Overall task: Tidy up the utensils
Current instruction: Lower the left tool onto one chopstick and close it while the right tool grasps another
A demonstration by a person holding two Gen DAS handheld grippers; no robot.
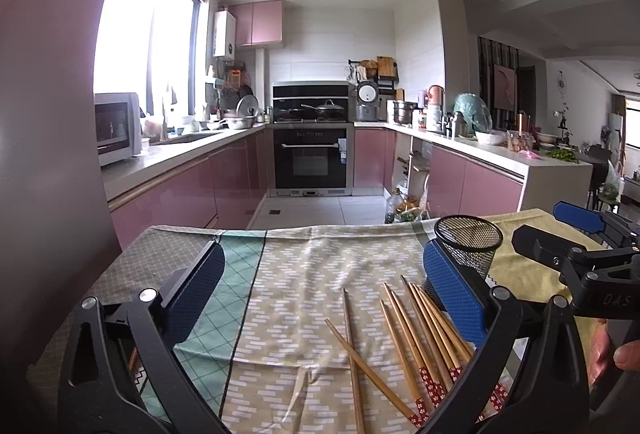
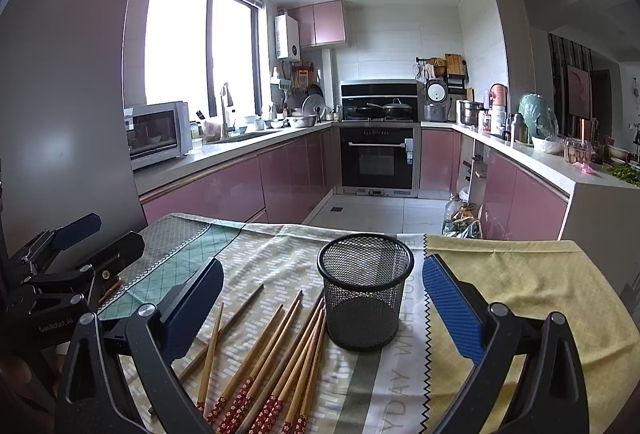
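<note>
Behind my desk: a white boxy microwave [image 2: 158, 133] on the left counter, black built-in oven [image 2: 377, 158], glossy pink cabinets [image 2: 224, 190].

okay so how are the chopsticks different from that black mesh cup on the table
The chopsticks lie flat and scattered on the tablecloth; the mesh cup stands upright. The chopsticks are slim wooden sticks with red patterned ends; the cup is a wide black wire cylinder. The chopsticks are many, the cup is one, and nothing shows inside it. Both rest on the same cloth, side by side, ungripped.
</note>
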